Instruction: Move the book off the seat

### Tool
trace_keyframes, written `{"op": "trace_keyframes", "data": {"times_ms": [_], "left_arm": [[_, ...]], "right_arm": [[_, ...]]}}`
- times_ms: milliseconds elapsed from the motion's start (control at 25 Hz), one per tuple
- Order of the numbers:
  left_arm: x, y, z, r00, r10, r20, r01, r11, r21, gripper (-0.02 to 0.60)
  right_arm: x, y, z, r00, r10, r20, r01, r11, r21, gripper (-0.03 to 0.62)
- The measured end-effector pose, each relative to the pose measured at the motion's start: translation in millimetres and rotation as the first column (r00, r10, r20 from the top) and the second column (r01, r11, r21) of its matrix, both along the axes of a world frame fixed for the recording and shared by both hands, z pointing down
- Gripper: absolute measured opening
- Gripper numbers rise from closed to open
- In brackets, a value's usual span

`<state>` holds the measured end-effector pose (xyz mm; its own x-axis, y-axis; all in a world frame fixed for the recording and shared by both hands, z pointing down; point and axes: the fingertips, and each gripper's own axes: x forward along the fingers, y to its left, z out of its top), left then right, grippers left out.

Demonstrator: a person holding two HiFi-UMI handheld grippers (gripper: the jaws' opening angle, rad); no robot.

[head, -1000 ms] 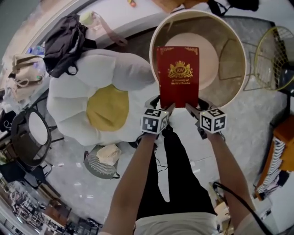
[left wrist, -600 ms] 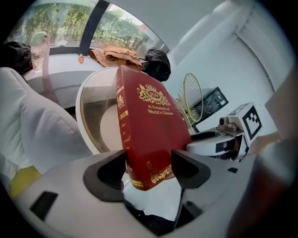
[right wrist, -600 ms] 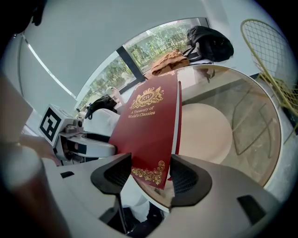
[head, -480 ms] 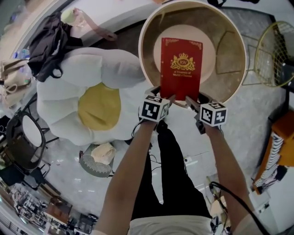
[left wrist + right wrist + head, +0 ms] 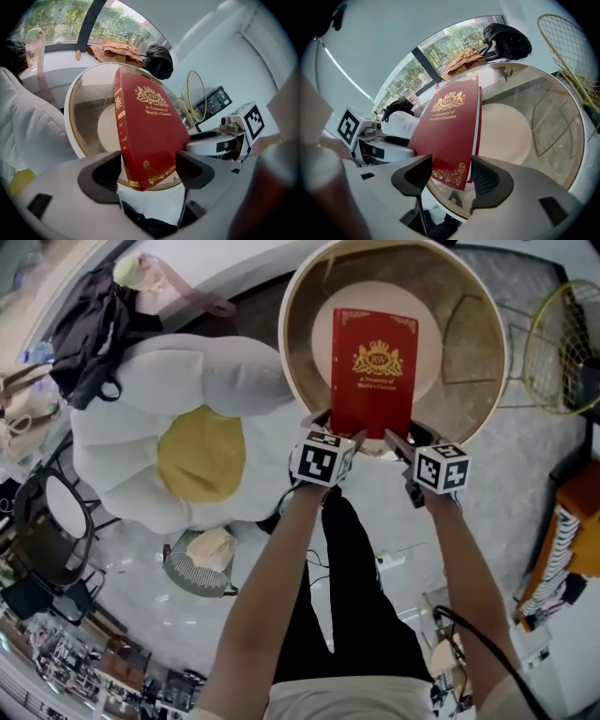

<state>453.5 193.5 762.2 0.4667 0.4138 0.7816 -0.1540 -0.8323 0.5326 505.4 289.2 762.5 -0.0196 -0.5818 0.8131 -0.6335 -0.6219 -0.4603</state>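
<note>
The red book [image 5: 373,367] with gold print lies out over the round glass table [image 5: 292,362], its near end past the table's front rim. My left gripper [image 5: 336,430] is at the book's near left corner [image 5: 147,126]. Its jaws are opening, with the spine corner still between the pads [image 5: 101,176]. My right gripper [image 5: 405,437] is shut on the near right corner [image 5: 450,126]. The seat, a white flower cushion with a yellow centre [image 5: 187,446], sits to the left with nothing on it.
A yellow wire chair [image 5: 562,343] stands right of the table. A black bag [image 5: 94,324] lies behind the cushion seat. A small round basket [image 5: 202,563] sits on the floor near my left arm. An orange shelf [image 5: 572,540] is at the right edge.
Both grippers have carried the book forward, from the table's near rim to over its middle. The cushion seat has slid left in the head view.
</note>
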Motion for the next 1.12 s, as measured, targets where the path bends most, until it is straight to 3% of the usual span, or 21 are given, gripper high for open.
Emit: {"op": "trace_keyframes", "data": {"times_ms": [240, 480, 720, 840, 960, 1120], "left_arm": [[-17.8, -13.8, -22.1, 1.000, -0.025, 0.019, 0.024, 0.998, 0.057, 0.365], [-39.1, -30.7, -111.2, 0.997, -0.056, -0.049, 0.059, 0.996, 0.068, 0.359], [-61.6, -38.6, -230.4, 0.981, -0.085, -0.177, 0.101, 0.992, 0.080, 0.248], [-82.3, -35.8, -266.2, 0.974, -0.085, -0.212, 0.109, 0.989, 0.103, 0.235], [-109.9, -22.7, -297.5, 0.962, -0.086, -0.258, 0.115, 0.989, 0.097, 0.207], [-154.2, -6.6, -339.5, 0.944, -0.071, -0.323, 0.106, 0.990, 0.090, 0.147]], "right_arm": [[9.4, 6.3, -24.3, 0.997, 0.039, -0.064, -0.039, 0.999, -0.009, 0.264], [-2.4, -1.3, -111.3, 0.991, 0.118, -0.069, -0.110, 0.989, 0.099, 0.262], [-38.0, -41.0, -226.7, 0.989, 0.066, -0.132, -0.030, 0.965, 0.262, 0.175], [-51.9, -45.2, -262.8, 0.984, 0.027, -0.175, 0.024, 0.957, 0.288, 0.118], [-73.4, -35.5, -287.3, 0.990, 0.019, -0.137, 0.026, 0.947, 0.319, 0.071], [-105.4, -23.8, -327.7, 0.991, 0.007, -0.135, 0.042, 0.931, 0.363, 0.058]]}}
